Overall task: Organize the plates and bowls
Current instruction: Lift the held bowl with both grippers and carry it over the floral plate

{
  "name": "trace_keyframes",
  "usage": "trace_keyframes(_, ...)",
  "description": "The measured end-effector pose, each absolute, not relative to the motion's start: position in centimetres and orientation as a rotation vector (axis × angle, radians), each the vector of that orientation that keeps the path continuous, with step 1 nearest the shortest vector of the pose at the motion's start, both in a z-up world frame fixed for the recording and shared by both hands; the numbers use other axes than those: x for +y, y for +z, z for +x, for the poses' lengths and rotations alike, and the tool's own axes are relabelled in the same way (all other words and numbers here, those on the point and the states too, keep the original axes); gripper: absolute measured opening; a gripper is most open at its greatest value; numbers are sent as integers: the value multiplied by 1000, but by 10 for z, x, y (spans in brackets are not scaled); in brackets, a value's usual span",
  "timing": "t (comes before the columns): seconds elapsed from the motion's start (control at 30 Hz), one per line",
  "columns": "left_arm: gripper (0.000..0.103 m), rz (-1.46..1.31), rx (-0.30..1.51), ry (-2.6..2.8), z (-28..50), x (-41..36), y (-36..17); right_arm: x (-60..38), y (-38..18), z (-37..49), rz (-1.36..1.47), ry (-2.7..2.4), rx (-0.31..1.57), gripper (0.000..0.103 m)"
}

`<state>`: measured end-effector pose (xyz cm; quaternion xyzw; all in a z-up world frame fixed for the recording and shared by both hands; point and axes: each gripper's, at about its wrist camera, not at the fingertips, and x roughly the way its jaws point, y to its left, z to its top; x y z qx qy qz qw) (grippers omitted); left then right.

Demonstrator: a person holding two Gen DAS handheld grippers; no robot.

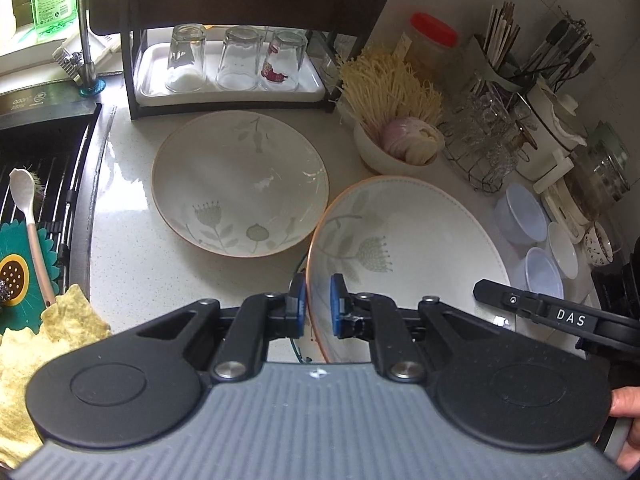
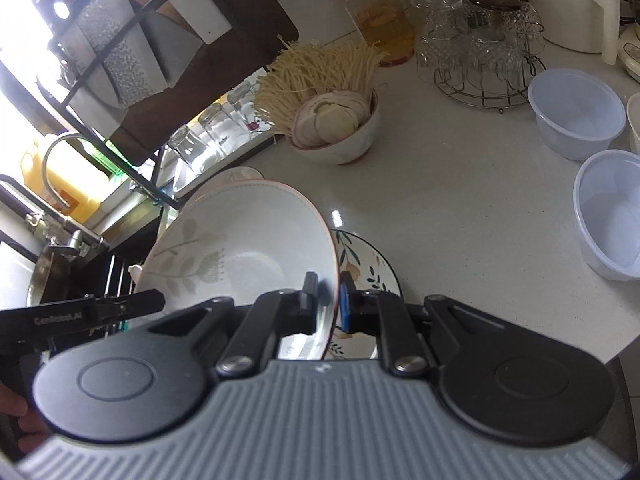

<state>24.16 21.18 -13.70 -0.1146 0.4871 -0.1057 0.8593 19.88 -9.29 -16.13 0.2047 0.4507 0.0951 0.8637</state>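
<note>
A cream floral plate (image 1: 408, 248) with an orange rim is held off the counter by both grippers. My left gripper (image 1: 318, 306) is shut on its near-left rim. My right gripper (image 2: 328, 300) is shut on its right rim; the same plate (image 2: 240, 252) fills the middle of the right wrist view. A second matching floral plate (image 1: 240, 184) lies flat on the white counter, left of the held one. Under the held plate, a plate with a dark rim and leaf pattern (image 2: 368, 264) lies on the counter.
A bowl of noodles and sliced onion (image 1: 396, 148) stands behind the plates. A dark rack with a tray of upturned glasses (image 1: 236, 64) is at the back. Clear plastic bowls (image 2: 576, 112) sit at the right. The sink (image 1: 40, 168) is at the left, a glass holder (image 2: 484, 52) behind.
</note>
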Motion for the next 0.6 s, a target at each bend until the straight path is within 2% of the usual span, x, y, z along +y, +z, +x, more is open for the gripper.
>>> trace_keyframes(0.6, 14, -181, 1179, -185, 277, 189, -191, -100, -202, 221, 327, 207, 980, 15)
